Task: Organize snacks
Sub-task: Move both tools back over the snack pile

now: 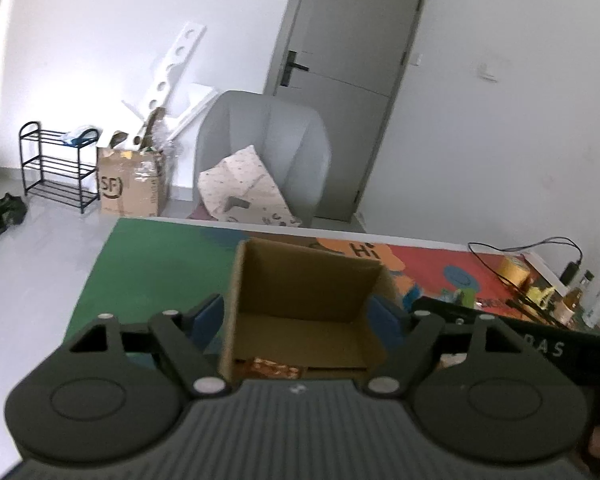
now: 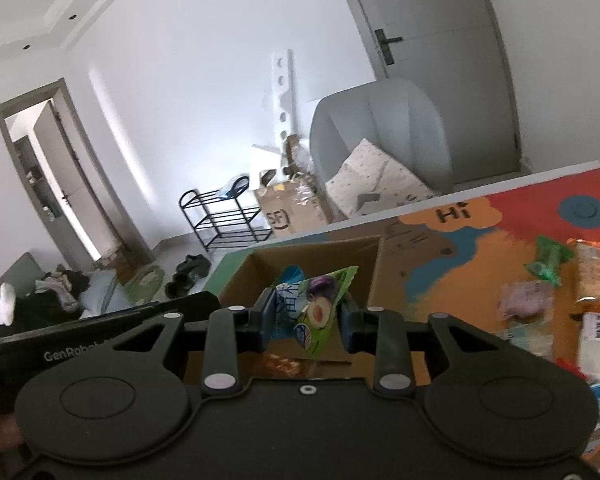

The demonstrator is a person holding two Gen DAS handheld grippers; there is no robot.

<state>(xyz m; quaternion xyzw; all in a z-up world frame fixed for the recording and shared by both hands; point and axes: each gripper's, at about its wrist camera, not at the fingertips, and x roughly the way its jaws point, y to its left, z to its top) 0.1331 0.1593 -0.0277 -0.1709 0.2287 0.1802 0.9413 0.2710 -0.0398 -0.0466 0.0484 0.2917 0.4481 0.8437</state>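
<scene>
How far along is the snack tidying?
Early on. One orange-brown packet already lies in the cardboard box, which the left gripper straddles. The right gripper holds a green plum packet over the box. Several snacks, including a purple packet, wait on the mat.

This is a lived-in home room, as shown by the grey upholstered armchair (image 1: 266, 152) with a patterned cushion (image 1: 242, 184), the black metal 3-tier shoe rack (image 1: 56, 164), the grey interior door (image 1: 340, 80) and clothes piled on a bed (image 2: 60, 292).
</scene>
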